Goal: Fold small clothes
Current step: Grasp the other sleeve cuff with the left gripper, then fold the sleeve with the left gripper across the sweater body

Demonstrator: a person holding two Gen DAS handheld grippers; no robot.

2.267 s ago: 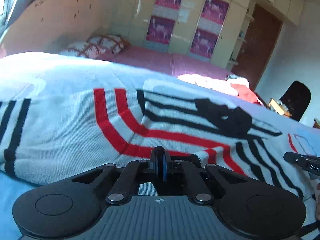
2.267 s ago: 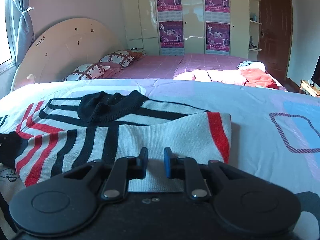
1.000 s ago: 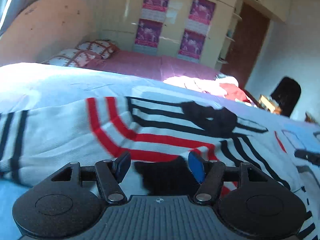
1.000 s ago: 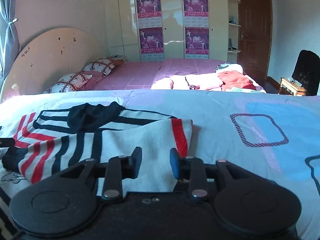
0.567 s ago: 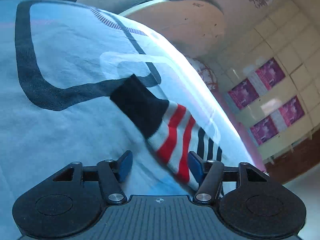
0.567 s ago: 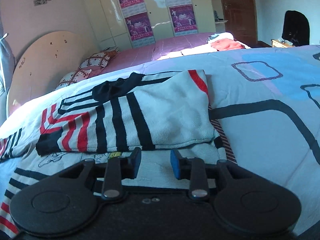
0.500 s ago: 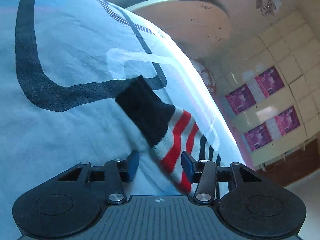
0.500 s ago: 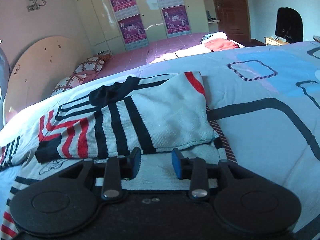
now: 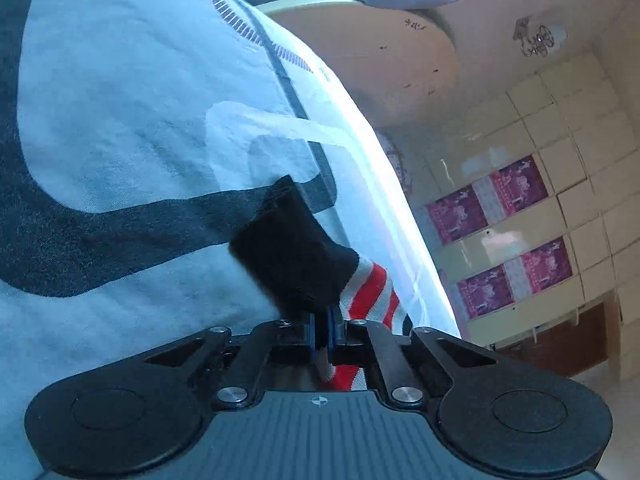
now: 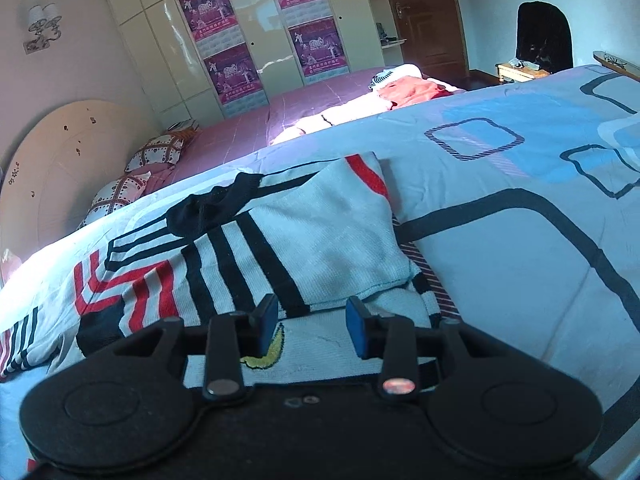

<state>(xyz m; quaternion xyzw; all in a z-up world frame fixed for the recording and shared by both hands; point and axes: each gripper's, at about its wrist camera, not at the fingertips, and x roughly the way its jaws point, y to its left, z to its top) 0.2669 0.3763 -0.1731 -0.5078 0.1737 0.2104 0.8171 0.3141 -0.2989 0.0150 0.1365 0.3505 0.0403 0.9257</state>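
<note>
Item: striped sweater (image 10: 256,256), white with black and red bands, lying on the patterned bedsheet (image 10: 520,248). Our left gripper (image 9: 320,330) is clamped on its black cuff (image 9: 292,260). Our right gripper (image 10: 308,324) hangs part-open over the hem, gripping nothing. We find the wardrobe posters' (image 10: 236,72) print too small to read.

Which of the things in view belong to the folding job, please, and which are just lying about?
Job:
- striped sweater
- its black-cuffed sleeve
- left claw
- right claw

Lying about:
- pillows
- red clothes on the far bed
- chair
</note>
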